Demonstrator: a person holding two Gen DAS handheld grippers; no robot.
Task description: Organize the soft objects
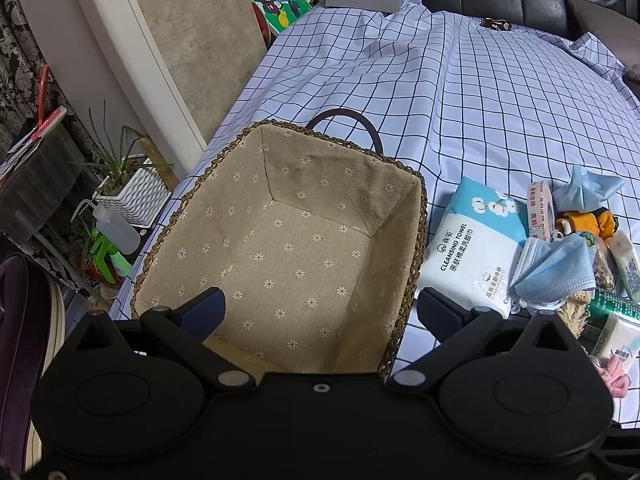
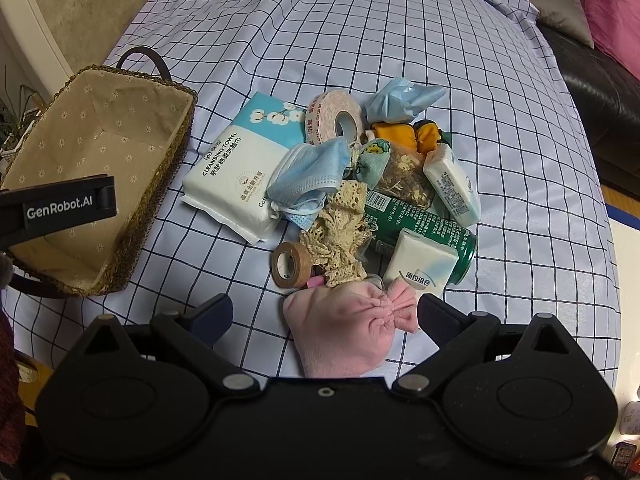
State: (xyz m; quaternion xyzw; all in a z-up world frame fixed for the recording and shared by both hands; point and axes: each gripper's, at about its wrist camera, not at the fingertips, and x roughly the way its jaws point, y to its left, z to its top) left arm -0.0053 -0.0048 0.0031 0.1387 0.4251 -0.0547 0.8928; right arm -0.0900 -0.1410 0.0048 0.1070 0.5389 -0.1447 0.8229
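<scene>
The left claw (image 1: 320,312) is hanging wide open over the lined basket (image 1: 416,240). The right claw (image 2: 325,318) is gaping wide, the pink pouch (image 2: 340,328) lying between its fingers.

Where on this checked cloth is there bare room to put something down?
The far cloth beyond the white tape roll is bare, as is the strip between basket and cleansing towel pack. The pile around the green can is crowded.

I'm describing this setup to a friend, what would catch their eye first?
Probably the pile of mixed items heaped mid-table on the checked cloth, with a pink pouch lying between the right gripper's open fingers. To its left stands an empty lined basket, under the open left gripper.
</scene>
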